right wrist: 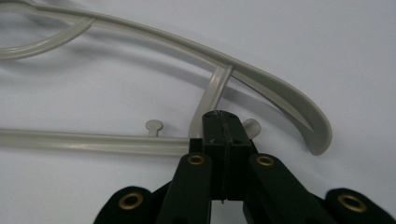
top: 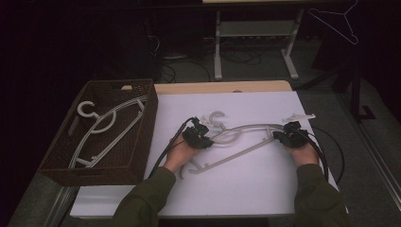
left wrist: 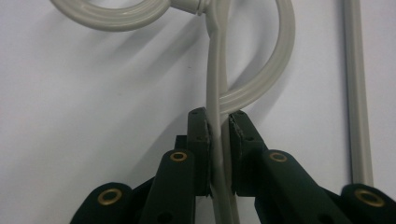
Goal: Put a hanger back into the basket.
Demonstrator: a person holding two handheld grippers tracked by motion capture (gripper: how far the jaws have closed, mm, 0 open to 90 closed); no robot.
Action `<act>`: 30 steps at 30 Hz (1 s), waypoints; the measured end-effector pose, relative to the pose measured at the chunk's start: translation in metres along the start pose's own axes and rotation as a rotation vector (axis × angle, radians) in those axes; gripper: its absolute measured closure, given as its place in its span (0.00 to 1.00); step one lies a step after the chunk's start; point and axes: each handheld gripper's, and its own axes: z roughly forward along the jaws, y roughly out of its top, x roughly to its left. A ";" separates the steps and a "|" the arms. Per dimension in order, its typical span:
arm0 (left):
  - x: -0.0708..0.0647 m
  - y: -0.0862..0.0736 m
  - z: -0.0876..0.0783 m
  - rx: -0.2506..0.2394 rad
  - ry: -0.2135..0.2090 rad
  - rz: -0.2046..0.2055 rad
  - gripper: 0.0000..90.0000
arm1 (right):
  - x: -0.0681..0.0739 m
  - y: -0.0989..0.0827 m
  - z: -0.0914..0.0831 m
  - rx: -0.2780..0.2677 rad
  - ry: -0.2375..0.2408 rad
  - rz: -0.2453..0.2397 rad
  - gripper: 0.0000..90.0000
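Grey hanger held at both ends on the white table

The white table [top: 227, 189] has open room toward the person and to the right; a brown wicker basket [top: 137, 156] stands at its left edge with another hanger [top: 101, 127] inside, and a small white clip [top: 299, 116] lies near the far right edge. The grey hanger [top: 246, 142] lies mid-table. The left gripper [left wrist: 218, 122] pinches its upper arm beside the loop; the right gripper [right wrist: 222, 115] has its jaws closed together at the hanger's end corner.
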 end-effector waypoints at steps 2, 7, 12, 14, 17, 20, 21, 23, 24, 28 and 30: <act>0.001 0.000 -0.001 -0.012 0.008 -0.009 0.90 | 0.001 0.000 -0.001 -0.004 -0.003 0.000 0.95; 0.002 0.002 -0.007 -0.036 0.021 -0.024 0.90 | 0.004 0.003 -0.012 -0.057 0.003 -0.009 0.77; 0.007 0.003 -0.023 -0.072 0.022 -0.048 0.90 | 0.010 0.005 -0.027 -0.116 0.028 -0.008 0.41; 0.009 0.004 -0.030 -0.085 0.025 -0.056 0.91 | 0.012 0.005 -0.034 -0.145 0.045 -0.009 0.30; 0.011 0.005 -0.040 -0.114 0.027 -0.079 0.91 | 0.017 0.004 -0.044 -0.188 0.059 -0.020 0.20; 0.014 0.006 -0.051 -0.125 0.034 -0.081 0.91 | 0.022 0.005 -0.049 -0.217 0.070 -0.023 0.14; 0.016 0.007 -0.055 -0.124 0.036 -0.082 0.91 | 0.023 0.005 -0.050 -0.219 0.071 -0.028 0.14; 0.018 0.008 -0.061 -0.128 0.047 -0.082 0.91 | 0.027 0.006 -0.050 -0.222 0.073 -0.034 0.14; 0.020 0.009 -0.064 -0.131 0.051 -0.081 0.91 | 0.028 0.006 -0.050 -0.220 0.069 -0.034 0.13; 0.025 0.011 -0.079 -0.147 0.061 -0.100 0.91 | 0.032 0.005 -0.051 -0.221 0.076 -0.041 0.09; 0.027 0.013 -0.087 -0.154 0.065 -0.103 0.91 | 0.034 0.004 -0.053 -0.235 0.081 -0.036 0.09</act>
